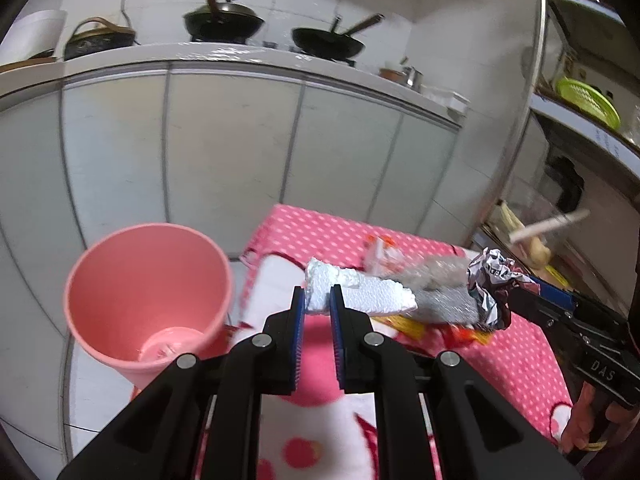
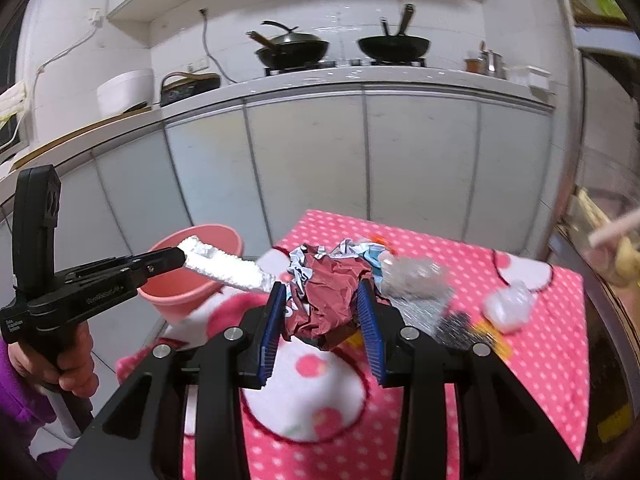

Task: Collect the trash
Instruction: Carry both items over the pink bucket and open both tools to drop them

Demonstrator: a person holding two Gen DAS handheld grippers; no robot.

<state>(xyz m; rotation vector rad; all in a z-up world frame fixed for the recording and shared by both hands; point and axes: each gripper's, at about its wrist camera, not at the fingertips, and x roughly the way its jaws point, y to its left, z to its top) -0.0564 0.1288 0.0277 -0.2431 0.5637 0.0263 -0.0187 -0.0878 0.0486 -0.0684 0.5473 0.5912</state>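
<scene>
My left gripper (image 1: 318, 300) is shut on one end of a long white foam piece (image 1: 360, 292), held in the air above the pink spotted cloth (image 1: 520, 356). In the right wrist view the foam piece (image 2: 224, 266) sticks out of the left gripper (image 2: 182, 258) in front of the pink bin (image 2: 188, 292). My right gripper (image 2: 322, 304) is shut on a crumpled maroon and silver wrapper (image 2: 328, 300); the wrapper (image 1: 490, 292) shows at right in the left wrist view, in the right gripper (image 1: 508, 300). The pink bin (image 1: 148, 300) stands on the floor, left of the table.
On the cloth (image 2: 540, 344) lie a clear plastic wrapper (image 2: 416, 276), a white crumpled wad (image 2: 508, 306), and yellow-orange packaging (image 1: 408, 326). White kitchen cabinets (image 1: 240, 140) with pans on top stand behind. A shelf (image 1: 588, 128) is at right. A hand (image 2: 76, 364) grips the left handle.
</scene>
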